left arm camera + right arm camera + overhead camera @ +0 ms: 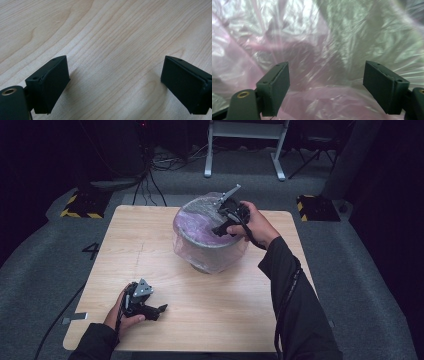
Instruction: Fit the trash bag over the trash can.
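Light tan table [150, 250] with thin brown wood lines, middle of the frame. Pink, see-through shiny bag [200, 227] over a grey bin [210, 251], upper middle. Black gripper [159, 310] with a grey plate, lower left. Yellow and black stripes on floor blocks [80, 206], upper left.

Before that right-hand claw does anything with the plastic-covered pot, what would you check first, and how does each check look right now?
1. Right gripper open: ok, jaws apart.
2. Right gripper over the plastic bag: ok.
3. Plastic between its jaws: cannot tell; film lies close ahead of them.
4. Left gripper out of the way: ok, open, low over bare table.
5. Pot upright: ok.
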The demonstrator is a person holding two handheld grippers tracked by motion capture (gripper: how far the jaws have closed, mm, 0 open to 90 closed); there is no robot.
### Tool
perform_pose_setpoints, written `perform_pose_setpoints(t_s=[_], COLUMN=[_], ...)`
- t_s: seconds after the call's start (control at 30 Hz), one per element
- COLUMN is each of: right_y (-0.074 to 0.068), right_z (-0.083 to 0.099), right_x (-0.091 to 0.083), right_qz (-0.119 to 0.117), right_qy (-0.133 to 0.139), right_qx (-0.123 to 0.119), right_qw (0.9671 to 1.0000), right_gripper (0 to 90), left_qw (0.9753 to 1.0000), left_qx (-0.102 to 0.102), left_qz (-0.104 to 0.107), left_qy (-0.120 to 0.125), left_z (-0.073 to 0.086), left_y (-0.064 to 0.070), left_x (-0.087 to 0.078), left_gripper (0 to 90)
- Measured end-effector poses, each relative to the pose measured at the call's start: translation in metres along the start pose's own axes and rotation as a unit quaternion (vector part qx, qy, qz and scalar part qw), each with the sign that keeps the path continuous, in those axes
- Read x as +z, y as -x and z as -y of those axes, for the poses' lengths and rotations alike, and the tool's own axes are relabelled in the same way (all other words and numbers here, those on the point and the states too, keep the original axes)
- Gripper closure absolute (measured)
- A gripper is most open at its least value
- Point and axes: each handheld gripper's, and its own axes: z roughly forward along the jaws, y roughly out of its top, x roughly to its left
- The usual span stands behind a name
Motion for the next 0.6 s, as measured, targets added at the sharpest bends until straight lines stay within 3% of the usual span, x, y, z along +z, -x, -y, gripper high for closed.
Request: perform_pose_setpoints(t_s=[0.17,0.27,0.4,0.5,0.6], right_y=[-0.001,-0.004,-0.004,-0.004,-0.005], right_z=[0.000,-0.001,-0.004,-0.003,-0.002], right_x=[0.005,0.012,0.016,0.017,0.012], right_qz=[0.005,-0.007,0.000,-0.001,-0.004], right_qy=[-0.016,-0.028,-0.062,-0.065,-0.046], right_qx=[-0.003,-0.002,-0.001,0.002,0.002], right_qw=[0.9999,0.9996,0.9981,0.9979,0.9989], right_gripper=[21.5,21.5,23.2,22.8,22.1], left_qw=[1.0000,1.0000,1.0000,1.0000,1.0000], left_qx=[-0.001,0.000,-0.001,-0.001,0.001], left_qz=[0.000,0.000,0.000,0.000,0.000], left_qy=[0.000,0.000,0.000,0.000,0.001], left_z=[0.000,0.000,0.000,0.000,0.000], left_y=[0.000,0.000,0.000,0.000,0.000], left_x=[0.000,0.000,0.000,0.000,0.000], left_gripper=[8.0,8.0,8.0,8.0,8.0])
